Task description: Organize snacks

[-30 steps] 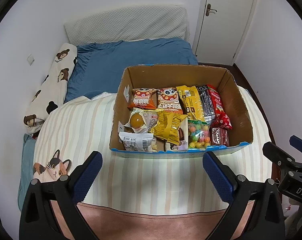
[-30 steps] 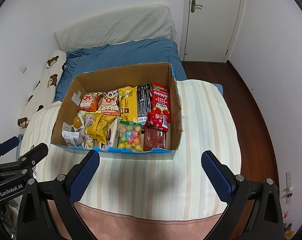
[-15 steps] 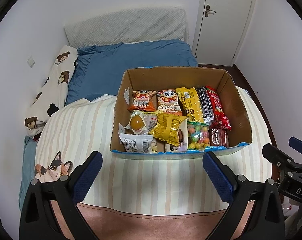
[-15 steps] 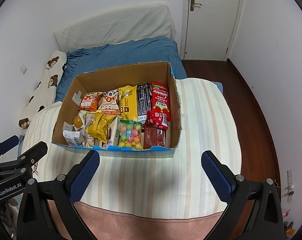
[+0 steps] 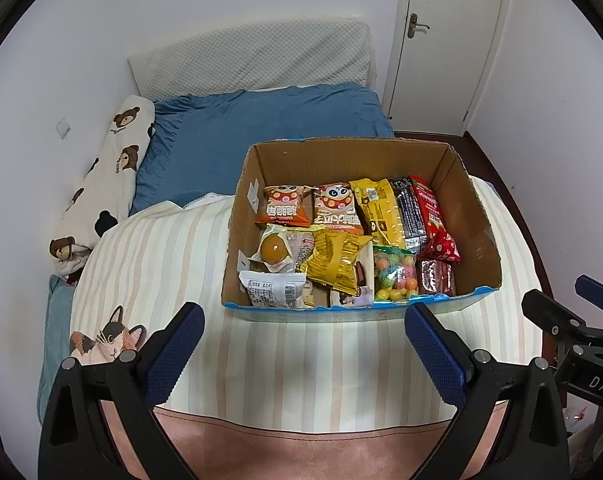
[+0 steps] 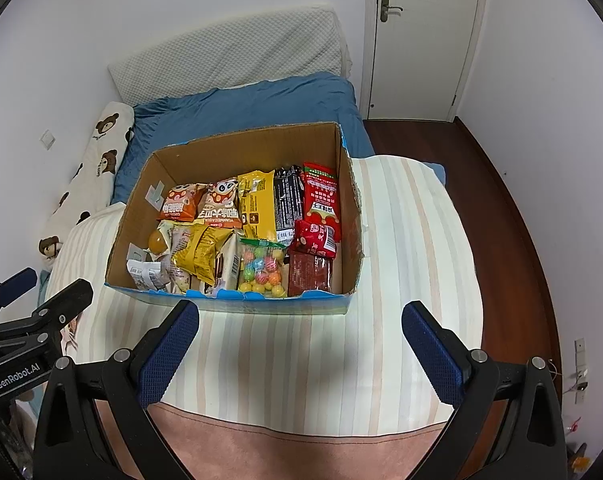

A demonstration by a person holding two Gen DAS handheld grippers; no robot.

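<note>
- The left hand-held gripper (image 5: 303, 336) hangs above the striped blanket (image 5: 301, 368) with its blue pads spread wide, pinching nothing.
- The right hand-held gripper (image 6: 299, 334) is likewise spread wide and empty, just in front of the box.
- The cardboard box (image 5: 473, 216) sits on the bed, resting on the striped blanket, and holds the snacks.
- Along its far side: 2 orange packets (image 5: 283, 210), a yellow bag (image 5: 379, 210), a black pack (image 5: 407, 216) and a red pack (image 5: 433, 220).
- Along its near side: a crumpled yellow bag (image 5: 337, 262), a candy-ball bag (image 5: 395, 274) and a white packet (image 5: 273, 288).
</note>
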